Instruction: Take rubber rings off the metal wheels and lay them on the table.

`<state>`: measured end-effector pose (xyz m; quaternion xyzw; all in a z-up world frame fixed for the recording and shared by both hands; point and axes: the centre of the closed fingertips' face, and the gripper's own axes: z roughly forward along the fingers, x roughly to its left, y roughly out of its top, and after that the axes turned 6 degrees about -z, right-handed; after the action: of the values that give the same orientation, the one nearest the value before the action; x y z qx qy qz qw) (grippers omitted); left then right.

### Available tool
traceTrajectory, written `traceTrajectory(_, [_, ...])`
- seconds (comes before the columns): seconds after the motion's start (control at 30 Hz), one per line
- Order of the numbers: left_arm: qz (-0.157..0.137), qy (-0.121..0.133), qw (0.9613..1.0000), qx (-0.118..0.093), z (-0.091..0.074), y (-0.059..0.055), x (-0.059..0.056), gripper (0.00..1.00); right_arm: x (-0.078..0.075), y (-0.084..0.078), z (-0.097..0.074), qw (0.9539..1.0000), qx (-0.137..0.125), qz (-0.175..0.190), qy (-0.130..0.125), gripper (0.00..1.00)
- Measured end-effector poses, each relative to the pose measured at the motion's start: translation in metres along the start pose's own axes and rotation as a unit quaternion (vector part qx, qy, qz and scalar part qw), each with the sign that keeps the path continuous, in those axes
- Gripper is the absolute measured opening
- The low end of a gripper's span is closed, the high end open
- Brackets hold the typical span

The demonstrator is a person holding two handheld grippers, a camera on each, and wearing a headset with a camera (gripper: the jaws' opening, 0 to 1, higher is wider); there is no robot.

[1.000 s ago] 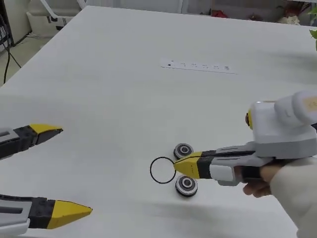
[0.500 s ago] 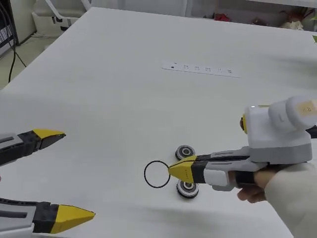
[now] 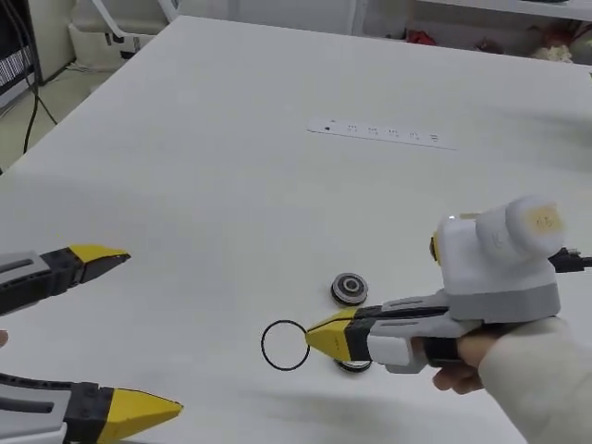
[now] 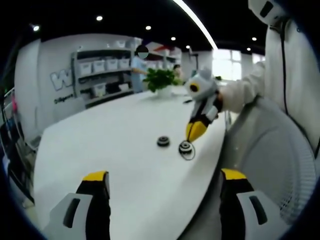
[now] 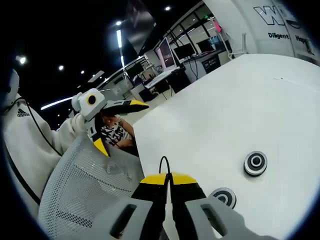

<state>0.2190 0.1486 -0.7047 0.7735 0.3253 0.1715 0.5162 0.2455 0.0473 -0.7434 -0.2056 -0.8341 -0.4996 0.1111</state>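
The right tool point(image 3: 319, 338) is pinching a thin black rubber ring point(image 3: 285, 345) between jaws shut tight together. The loop is sticking out past the yellow tips, low over the white bench point(image 3: 231, 185), though I can't tell whether it is touching the surface. Two metal wheels are sitting close by: the far wheel point(image 3: 350, 288) just beyond the tool, the near wheel point(image 3: 353, 364) half hidden beneath it. The left tool point(image 3: 125, 331) is hanging well apart, jaws spread wide and gripping nothing. To my eye the person is laying this ring down — next the right jaws are going to need to part and leave it flat on bare bench, clear of both wheels.
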Motion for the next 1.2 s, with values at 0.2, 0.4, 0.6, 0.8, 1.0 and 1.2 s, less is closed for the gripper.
traceTrajectory(0.2, [-0.004,-0.008,1.0,-0.002,0.001,0.0,-0.005,0.93,-0.009,-0.008,0.002,0.9999,0.012,0.002,-0.011,0.0])
traceTrajectory(0.4, [-0.009,-0.009,0.9999,-0.003,0.001,0.0,-0.006,0.93,-0.018,-0.017,0.004,0.9995,0.019,0.007,-0.023,0.0])
traceTrajectory(0.6, [-0.014,-0.009,0.9998,-0.006,0.001,0.0,-0.007,0.93,-0.024,-0.024,0.007,0.999,0.027,0.012,-0.032,0.0])
traceTrajectory(0.8, [-0.018,-0.006,0.9998,-0.007,0.0,-0.002,-0.006,0.93,-0.026,-0.029,0.01,0.9987,0.032,0.016,-0.036,0.0])
traceTrajectory(1.0, [-0.02,-0.006,0.9998,-0.008,0.0,-0.002,-0.007,0.93,-0.023,-0.035,0.014,0.9986,0.041,0.02,-0.029,0.0])
traceTrajectory(1.2, [-0.022,-0.006,0.9997,-0.006,0.0,-0.003,-0.008,0.93,-0.023,-0.039,0.015,0.9983,0.048,0.016,-0.028,0.0])
